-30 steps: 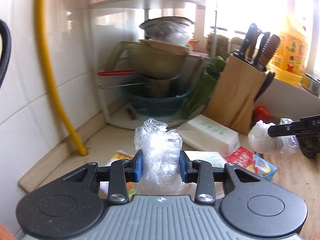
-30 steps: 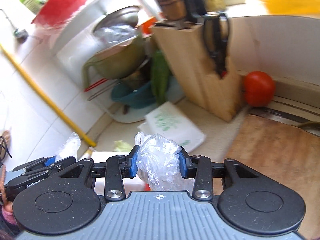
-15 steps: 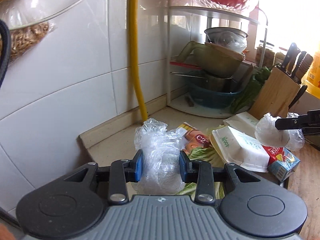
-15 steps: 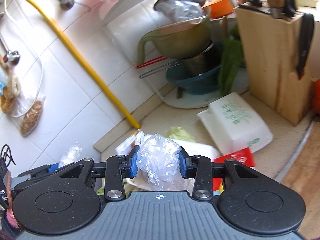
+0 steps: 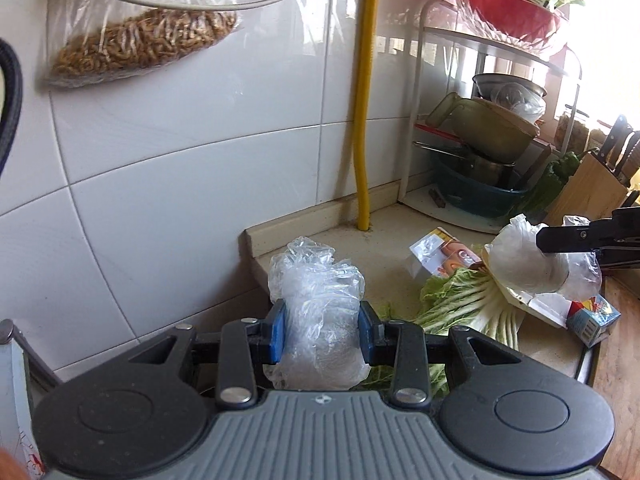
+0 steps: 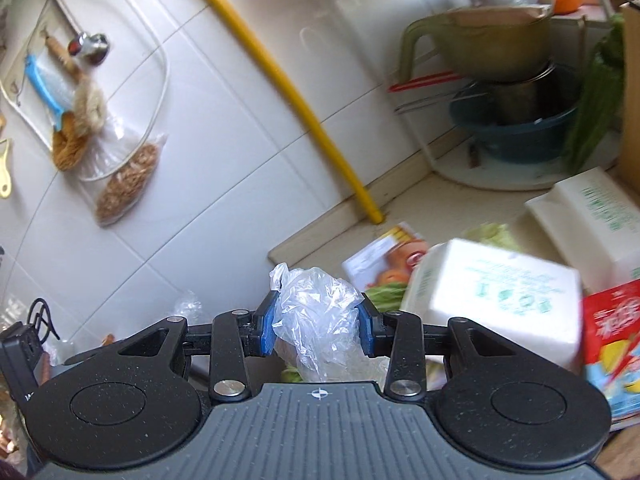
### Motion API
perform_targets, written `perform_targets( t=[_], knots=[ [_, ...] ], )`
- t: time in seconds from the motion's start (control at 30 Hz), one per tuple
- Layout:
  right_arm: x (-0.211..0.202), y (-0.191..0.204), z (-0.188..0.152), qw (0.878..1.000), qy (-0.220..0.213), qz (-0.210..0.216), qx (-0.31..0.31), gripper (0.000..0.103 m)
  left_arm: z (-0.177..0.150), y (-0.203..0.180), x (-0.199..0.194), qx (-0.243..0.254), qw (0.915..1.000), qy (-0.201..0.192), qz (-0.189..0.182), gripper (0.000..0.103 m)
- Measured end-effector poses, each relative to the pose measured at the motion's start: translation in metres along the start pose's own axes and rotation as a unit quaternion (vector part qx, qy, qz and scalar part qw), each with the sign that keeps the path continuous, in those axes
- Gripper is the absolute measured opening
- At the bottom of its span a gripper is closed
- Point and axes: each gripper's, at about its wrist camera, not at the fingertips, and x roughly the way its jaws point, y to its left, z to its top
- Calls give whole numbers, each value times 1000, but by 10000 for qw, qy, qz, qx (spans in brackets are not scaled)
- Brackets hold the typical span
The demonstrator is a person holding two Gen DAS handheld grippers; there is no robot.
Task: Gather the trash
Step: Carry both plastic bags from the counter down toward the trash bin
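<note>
The left gripper [image 5: 323,334] pinches a crumpled clear plastic bag [image 5: 318,312] between its blue pads, at 6 o'clock in its view. The right gripper [image 6: 318,330] likewise clamps a second plastic wad [image 6: 320,320]. Cabbage leaves [image 5: 460,304] and a white foam box [image 6: 496,300] lie on the countertop [image 5: 392,248] toward 3 o'clock.

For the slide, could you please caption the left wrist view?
Left gripper shut on crumpled plastic above the cluttered counter.
</note>
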Motion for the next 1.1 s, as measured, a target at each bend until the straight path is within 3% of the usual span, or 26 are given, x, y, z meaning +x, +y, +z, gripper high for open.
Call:
perform_targets(
  t=[0.53,1.1],
  knots=[
    [62,92,-37,9971,368,638,-178,47,-25,67,-33,-209,9996,25,203,33],
    [88,125,-71,9983,421,400,84,48,-40,100,-39,-168,9997,187,-66,33]
  ],
)
